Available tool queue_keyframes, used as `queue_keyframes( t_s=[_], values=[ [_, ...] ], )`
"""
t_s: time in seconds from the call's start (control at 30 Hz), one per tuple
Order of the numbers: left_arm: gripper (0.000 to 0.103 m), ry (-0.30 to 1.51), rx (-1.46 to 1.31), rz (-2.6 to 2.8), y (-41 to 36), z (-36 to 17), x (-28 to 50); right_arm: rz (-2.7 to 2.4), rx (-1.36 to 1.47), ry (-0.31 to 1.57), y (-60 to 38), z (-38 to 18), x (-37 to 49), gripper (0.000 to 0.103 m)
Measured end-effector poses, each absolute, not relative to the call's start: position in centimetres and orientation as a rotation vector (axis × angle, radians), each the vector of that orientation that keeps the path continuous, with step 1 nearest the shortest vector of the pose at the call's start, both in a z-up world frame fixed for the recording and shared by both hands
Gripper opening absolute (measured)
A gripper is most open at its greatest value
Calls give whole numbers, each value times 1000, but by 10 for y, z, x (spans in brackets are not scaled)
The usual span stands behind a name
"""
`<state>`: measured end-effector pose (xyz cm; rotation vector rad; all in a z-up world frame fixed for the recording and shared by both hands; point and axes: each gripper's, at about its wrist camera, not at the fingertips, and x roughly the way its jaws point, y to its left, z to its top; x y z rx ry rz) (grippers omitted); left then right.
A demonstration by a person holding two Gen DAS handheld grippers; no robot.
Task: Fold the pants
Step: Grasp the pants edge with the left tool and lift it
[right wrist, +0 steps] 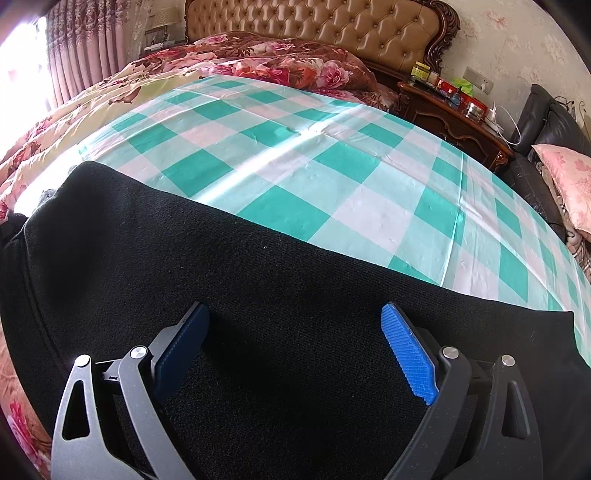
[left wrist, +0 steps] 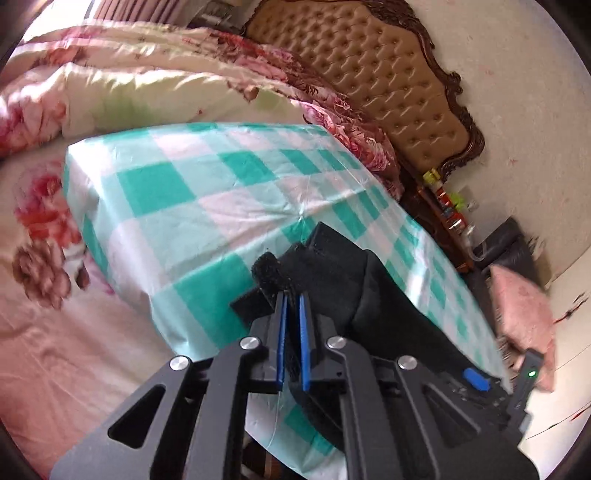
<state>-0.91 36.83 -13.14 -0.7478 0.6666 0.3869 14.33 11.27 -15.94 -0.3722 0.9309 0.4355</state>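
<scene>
Left wrist view shows the left gripper (left wrist: 291, 295) with its blue jaws pressed together on a bunched-up bit of the black pants (left wrist: 332, 266). The cloth sticks up in a lump just past the tips. The rest of the pants trails back along the near edge of the green and white checked cloth (left wrist: 207, 192), which is spread over the bed (left wrist: 55, 350). A flowery quilt (left wrist: 129, 85) lies behind the checked cloth, and a brown padded headboard (left wrist: 388, 74) stands at the far end.

Right wrist view shows the right gripper (right wrist: 295, 317) with its jaws wide apart. Its tips rest on the flat black pants (right wrist: 258, 280) and pinch nothing. Here the pants cover the near part of the checked cloth (right wrist: 332, 155). A dark nightstand (right wrist: 454, 110) with small things on top stands beside the headboard (right wrist: 332, 26). A pink pillow (right wrist: 569, 177) sits at the right.
</scene>
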Motion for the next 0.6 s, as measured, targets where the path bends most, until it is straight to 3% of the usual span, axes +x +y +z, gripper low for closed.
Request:
queue_keyframes(
  t_s=[0.17,0.3,0.47,0.6],
  values=[
    [11,725,-690,424,364,-128,-5,436,-370,931,113,-160,144,91],
    [5,720,-644,379,364,-122,2,435,-372,931,113,-160,143,91],
    [5,485,-491,241,342,-71,-7,425,-350,913,109,-157,141,91],
    [5,633,-659,305,375,-123,-1,440,-315,867,108,-143,135,90]
  ],
)
